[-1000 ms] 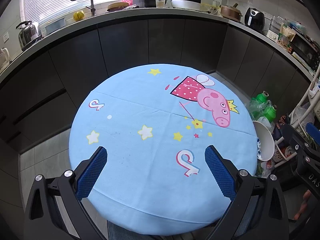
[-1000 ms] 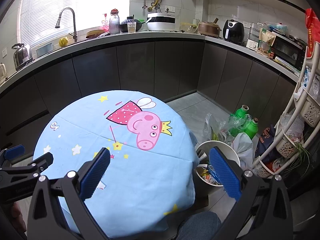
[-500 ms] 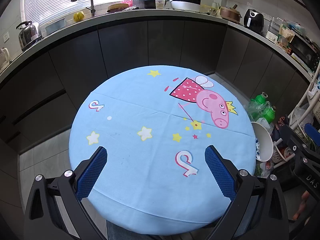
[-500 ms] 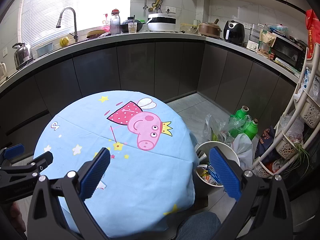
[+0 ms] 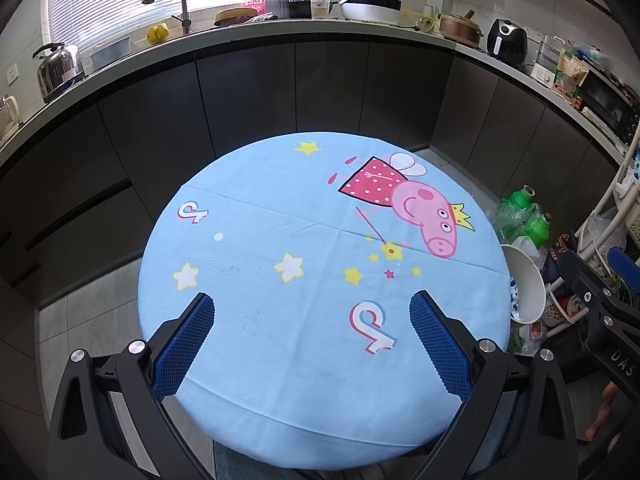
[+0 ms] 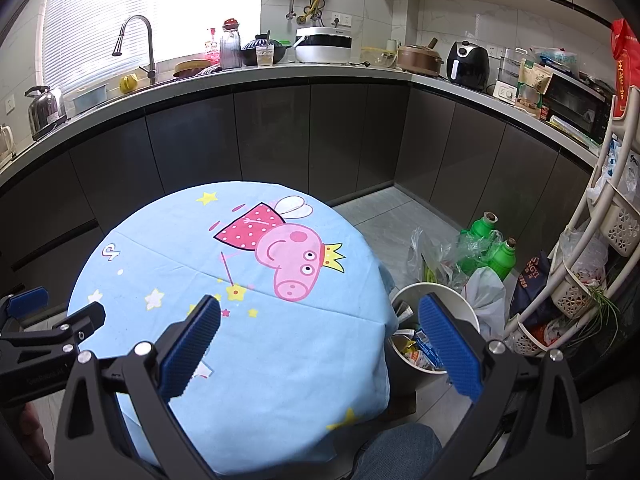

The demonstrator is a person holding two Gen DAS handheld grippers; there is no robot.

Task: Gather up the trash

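Blue cloth bare, both grippers idle above it

Blue tablecloth [image 5: 280,240] showed no litter, so the collecting looked finished or paused; the left gripper [image 5: 312,340] and right gripper [image 6: 320,340] each hung wide apart, holding nothing. Trash [image 6: 416,350] sat in the white bin [image 6: 472,316] on the floor just beside the table (wrappers, mostly). Any next move would call for finding stray scraps first. Dark cabinets [image 5: 248,92] and a cluttered counter [image 6: 340,68] ringed the room.
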